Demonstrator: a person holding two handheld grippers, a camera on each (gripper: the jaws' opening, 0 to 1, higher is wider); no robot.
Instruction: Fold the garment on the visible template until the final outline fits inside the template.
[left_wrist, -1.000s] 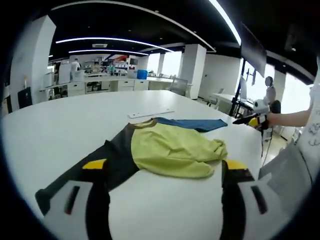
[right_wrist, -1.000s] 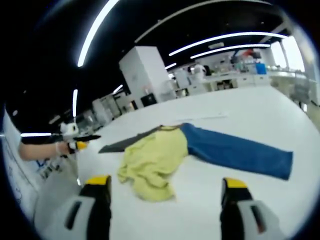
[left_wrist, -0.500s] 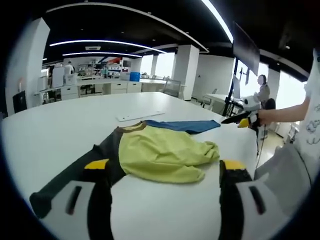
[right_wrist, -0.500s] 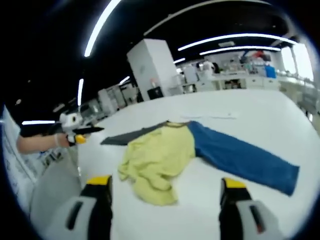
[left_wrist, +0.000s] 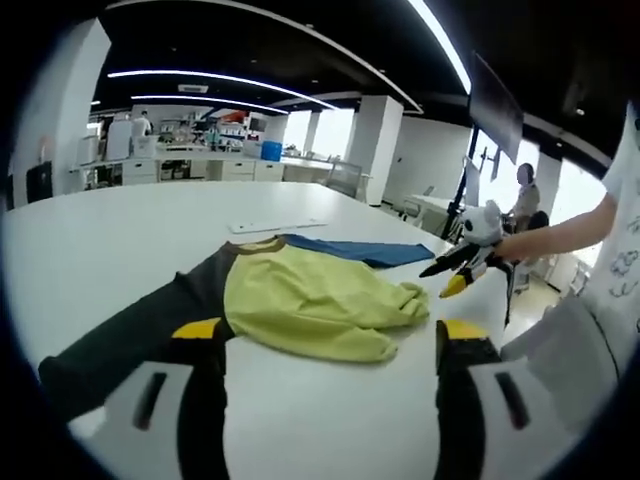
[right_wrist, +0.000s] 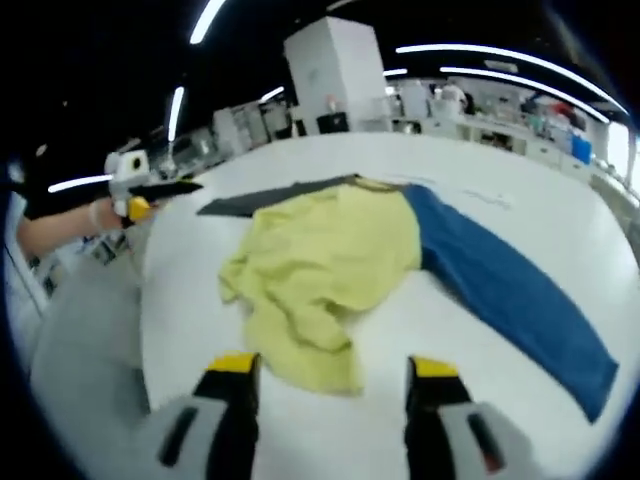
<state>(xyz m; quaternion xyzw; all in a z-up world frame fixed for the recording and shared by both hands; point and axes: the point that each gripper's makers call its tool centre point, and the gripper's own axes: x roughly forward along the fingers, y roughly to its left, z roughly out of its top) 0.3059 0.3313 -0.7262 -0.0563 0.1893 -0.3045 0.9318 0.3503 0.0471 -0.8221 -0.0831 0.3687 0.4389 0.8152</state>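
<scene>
A long-sleeved garment lies crumpled on the white table (left_wrist: 110, 250). Its body is yellow-green (left_wrist: 310, 300) (right_wrist: 330, 255), one sleeve is dark (left_wrist: 130, 330) (right_wrist: 265, 198) and the other is blue (left_wrist: 365, 250) (right_wrist: 510, 290). My left gripper (left_wrist: 328, 335) is open, low over the table just short of the yellow body. My right gripper (right_wrist: 332, 365) is open too, its yellow-tipped jaws either side of the body's near hem. It also comes into the left gripper view from the right (left_wrist: 452, 272), tipped down at the table. The left gripper (right_wrist: 150, 190) shows at the far left, in a hand.
A thin pale strip (left_wrist: 275, 226) lies flat on the table beyond the collar. The table's rounded edge (left_wrist: 500, 320) runs close by on the right, with floor beyond. Counters and cabinets (left_wrist: 200, 165) line the far wall. A person (left_wrist: 523, 190) stands at the back right.
The right gripper has come lower and closer to the yellow body, tipping down toward the table, and its jaws stand nearer each other. The left view has shifted only slightly. The garment lies as before.
</scene>
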